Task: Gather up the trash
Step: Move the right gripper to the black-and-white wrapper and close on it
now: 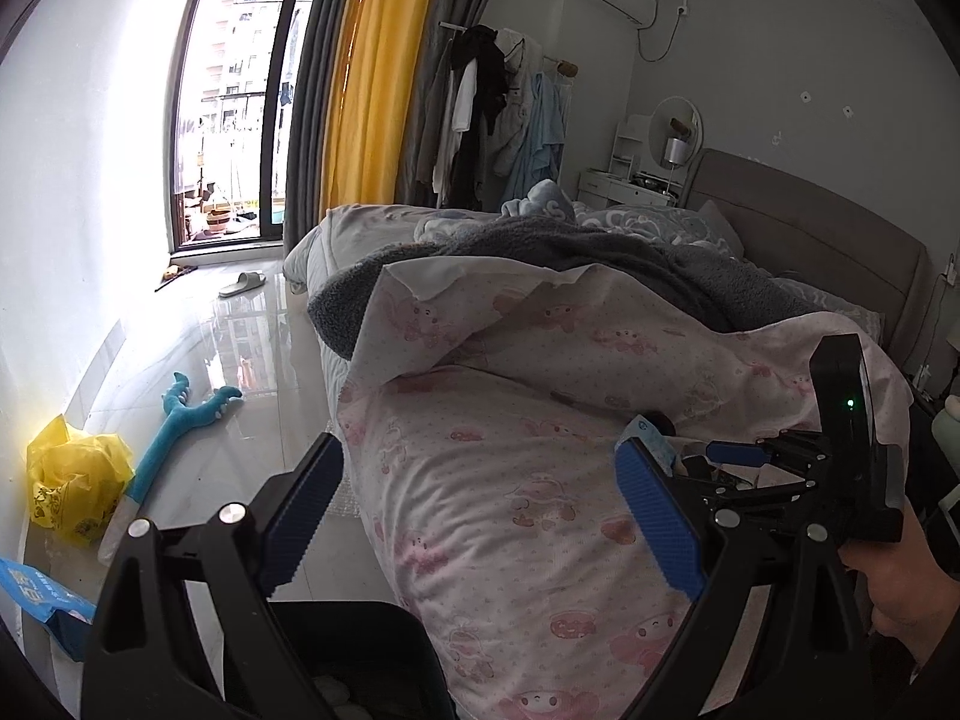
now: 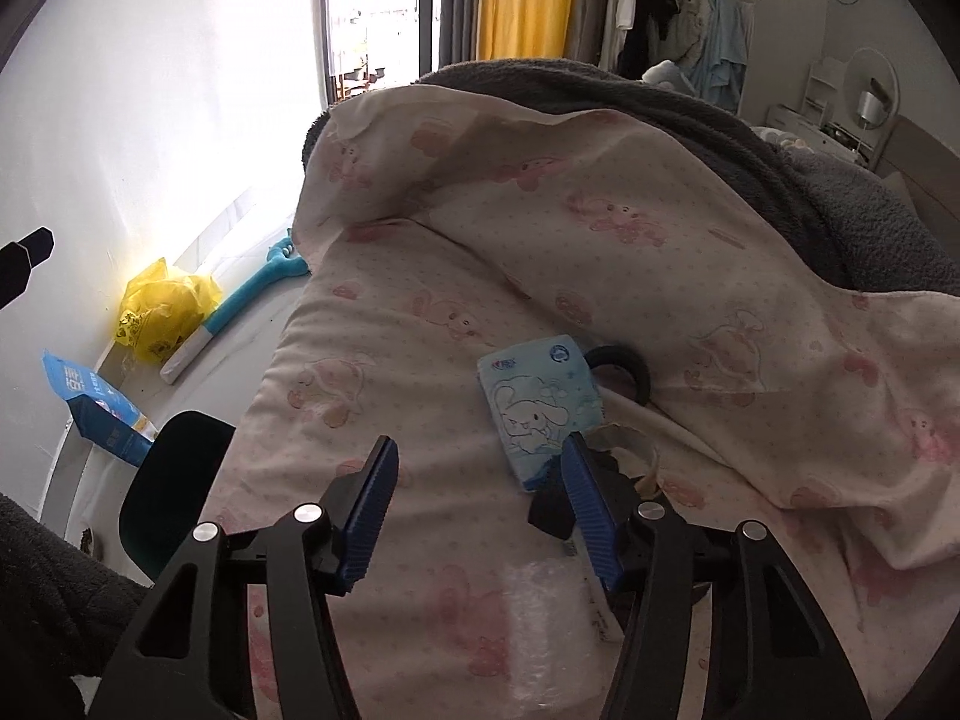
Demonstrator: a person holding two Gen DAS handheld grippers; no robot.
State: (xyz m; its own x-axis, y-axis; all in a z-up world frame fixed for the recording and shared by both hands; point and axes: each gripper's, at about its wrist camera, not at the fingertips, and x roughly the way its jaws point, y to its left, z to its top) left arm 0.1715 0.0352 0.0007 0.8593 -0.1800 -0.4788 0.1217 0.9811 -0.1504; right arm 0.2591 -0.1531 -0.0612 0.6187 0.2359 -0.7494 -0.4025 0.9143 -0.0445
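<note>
Right gripper (image 2: 480, 498) above pink quilt (image 2: 690, 252), jaws apart, nothing between. Blue tissue pack (image 2: 537, 399) just beyond right fingertip, black ring (image 2: 630, 369) beside it. Bubble wrap (image 2: 549, 630) below. Yellow bag (image 2: 159, 306) and blue package (image 2: 99, 411) on floor at left.

Pink-patterned quilt (image 1: 528, 480) spread over bed, grey blanket (image 1: 600, 252) lying above it. Yellow curtain (image 1: 378, 72) hanging beside window (image 1: 240, 90); clothes (image 1: 480, 114) on rack behind. Blue plush toy (image 1: 174, 420) and slipper (image 1: 242, 284) on glossy floor (image 1: 240, 348).

Bed (image 2: 384, 312), pink quilt: tissue pack (image 2: 543, 402), black ring (image 2: 624, 363), bubble wrap (image 2: 540, 624). Floor (image 1: 240, 348): yellow bag (image 1: 75, 477).
</note>
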